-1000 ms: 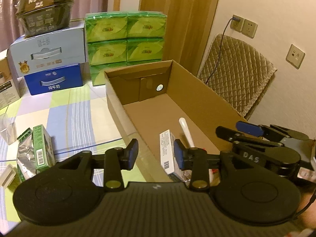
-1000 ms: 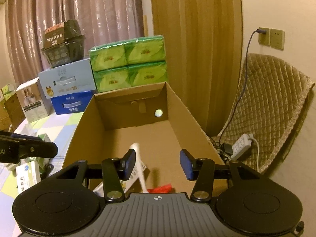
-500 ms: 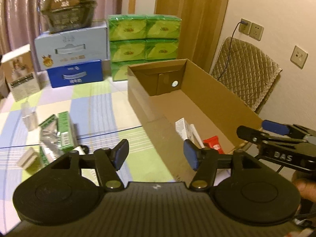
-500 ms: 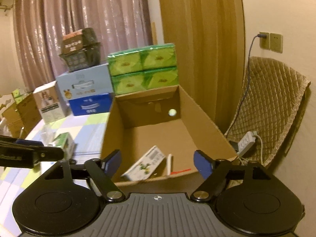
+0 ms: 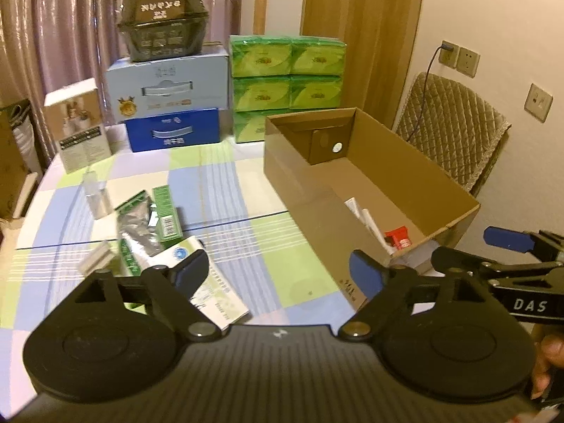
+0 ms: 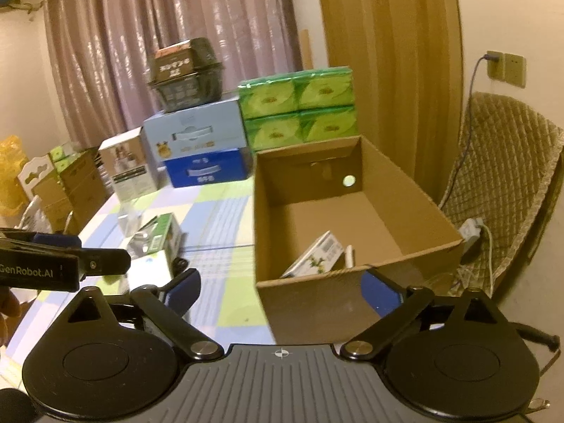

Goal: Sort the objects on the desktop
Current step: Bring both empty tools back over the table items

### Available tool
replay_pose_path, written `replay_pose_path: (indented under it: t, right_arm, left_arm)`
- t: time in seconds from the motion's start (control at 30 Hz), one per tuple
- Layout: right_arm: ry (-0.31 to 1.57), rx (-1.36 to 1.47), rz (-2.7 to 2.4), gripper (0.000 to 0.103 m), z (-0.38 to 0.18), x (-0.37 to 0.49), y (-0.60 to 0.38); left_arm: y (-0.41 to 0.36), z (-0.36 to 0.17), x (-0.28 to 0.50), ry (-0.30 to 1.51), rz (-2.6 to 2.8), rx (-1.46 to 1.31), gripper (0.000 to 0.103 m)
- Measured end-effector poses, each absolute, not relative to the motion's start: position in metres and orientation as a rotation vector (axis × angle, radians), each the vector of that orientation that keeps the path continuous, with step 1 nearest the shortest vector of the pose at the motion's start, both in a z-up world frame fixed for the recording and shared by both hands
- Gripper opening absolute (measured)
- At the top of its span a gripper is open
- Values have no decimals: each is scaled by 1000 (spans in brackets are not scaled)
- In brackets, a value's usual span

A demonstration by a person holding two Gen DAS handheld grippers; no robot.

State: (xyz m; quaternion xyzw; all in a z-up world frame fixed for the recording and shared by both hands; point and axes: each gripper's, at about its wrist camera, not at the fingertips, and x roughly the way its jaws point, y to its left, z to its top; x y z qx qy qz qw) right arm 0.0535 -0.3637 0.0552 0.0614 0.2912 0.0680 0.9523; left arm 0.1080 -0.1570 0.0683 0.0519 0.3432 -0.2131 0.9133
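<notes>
Warm, dim yellowish indoor light colours both views. Fisheye distortion bends the curtain point(image 6: 169, 53) and the wall by the socket point(image 5: 467, 60), with dark vignetted corners. Soft blur smears the cardboard box point(image 6: 416, 190) edges; faint sheen streaks the curtain folds.

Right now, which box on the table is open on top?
The brown cardboard box on the right; its top is open, with small items inside. The blue and white boxes behind are closed.

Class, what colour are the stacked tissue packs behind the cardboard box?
Green; the tissue packs show best in the left wrist view.
</notes>
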Motion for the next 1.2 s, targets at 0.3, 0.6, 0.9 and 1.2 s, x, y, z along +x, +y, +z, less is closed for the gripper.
replay_pose_path:
  t: [0.3,0.6,0.9,1.2]
  right_arm:
    - [613,100,172,101,55,45,-345]
    - [641,86,220,101,47,40,-323]
    - [671,70,273,101,36,38,-302]
    - [689,58,301,101,30,40,-286]
  left_arm:
    - [-128,65,92,711,-395,129,99]
    - [-87,58,82,741,-337,86,99]
    - [-49,46,76,764,-263,64,99]
    - [-21,36,70,782,-217,37,99]
